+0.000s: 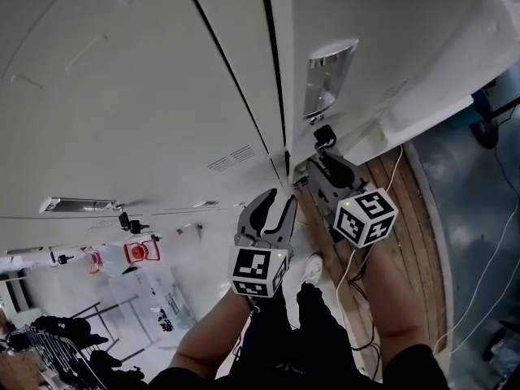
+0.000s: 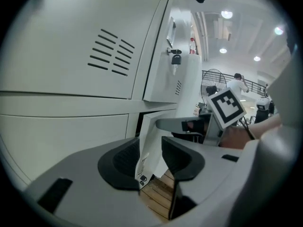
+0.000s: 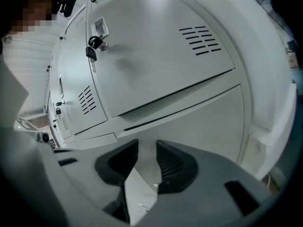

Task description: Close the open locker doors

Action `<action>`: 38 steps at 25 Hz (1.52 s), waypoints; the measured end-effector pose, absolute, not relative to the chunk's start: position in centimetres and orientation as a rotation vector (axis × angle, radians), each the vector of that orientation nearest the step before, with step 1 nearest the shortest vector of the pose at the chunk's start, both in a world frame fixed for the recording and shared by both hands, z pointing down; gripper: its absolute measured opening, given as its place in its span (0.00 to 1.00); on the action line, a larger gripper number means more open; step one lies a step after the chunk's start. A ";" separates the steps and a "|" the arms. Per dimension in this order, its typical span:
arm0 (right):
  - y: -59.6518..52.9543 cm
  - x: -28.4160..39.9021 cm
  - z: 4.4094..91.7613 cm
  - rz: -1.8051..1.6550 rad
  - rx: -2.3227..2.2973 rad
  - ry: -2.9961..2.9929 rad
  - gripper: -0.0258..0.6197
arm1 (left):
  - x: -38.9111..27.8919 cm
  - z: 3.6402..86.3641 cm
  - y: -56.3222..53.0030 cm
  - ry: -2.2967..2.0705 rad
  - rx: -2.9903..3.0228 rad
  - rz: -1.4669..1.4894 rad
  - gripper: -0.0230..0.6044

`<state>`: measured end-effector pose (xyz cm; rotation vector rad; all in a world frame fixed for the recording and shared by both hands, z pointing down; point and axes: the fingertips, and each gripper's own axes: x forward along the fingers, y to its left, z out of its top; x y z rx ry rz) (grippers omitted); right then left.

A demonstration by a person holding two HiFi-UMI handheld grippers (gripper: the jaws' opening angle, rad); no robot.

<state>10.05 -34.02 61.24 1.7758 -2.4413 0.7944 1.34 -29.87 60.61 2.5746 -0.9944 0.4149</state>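
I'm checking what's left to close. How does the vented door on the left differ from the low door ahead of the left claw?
The vented door lies shut and flush; the low door stands ajar, a dark gap beside it. The vented door sits higher, the low door by the floor. Both are white.

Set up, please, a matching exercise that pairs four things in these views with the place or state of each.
Things:
1. key
2. vent slots
3. wooden floor
4. lower locker door

Places or states:
A. ajar, its edge seen past the open jaws of the left gripper
B. hanging from a lock
C. cut in rows into a shut upper door
D. underfoot, brown planks

Pairs: 1-B, 2-C, 3-D, 4-A
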 end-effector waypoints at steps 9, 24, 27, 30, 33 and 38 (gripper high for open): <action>-35.7 9.7 61.5 0.792 1.807 -2.430 0.22 | 0.8 60.6 -29.7 -0.990 2.570 0.415 0.27; -36.7 9.7 61.6 0.801 1.853 -2.411 0.22 | -0.4 59.7 -29.3 -1.013 2.580 0.446 0.27; -36.3 9.6 61.3 0.796 1.841 -2.418 0.22 | -0.6 59.4 -29.1 -1.024 2.583 0.452 0.27; -35.2 9.6 60.5 0.776 1.824 -2.433 0.22 | -0.7 58.7 -28.5 -1.042 2.585 0.446 0.26; -33.8 10.2 59.0 0.744 1.821 -2.450 0.22 | -0.7 57.5 -27.8 -1.068 2.588 0.428 0.25; -30.3 10.8 55.0 0.630 1.792 -2.509 0.21 | -1.0 54.8 -25.8 -1.130 2.579 0.371 0.14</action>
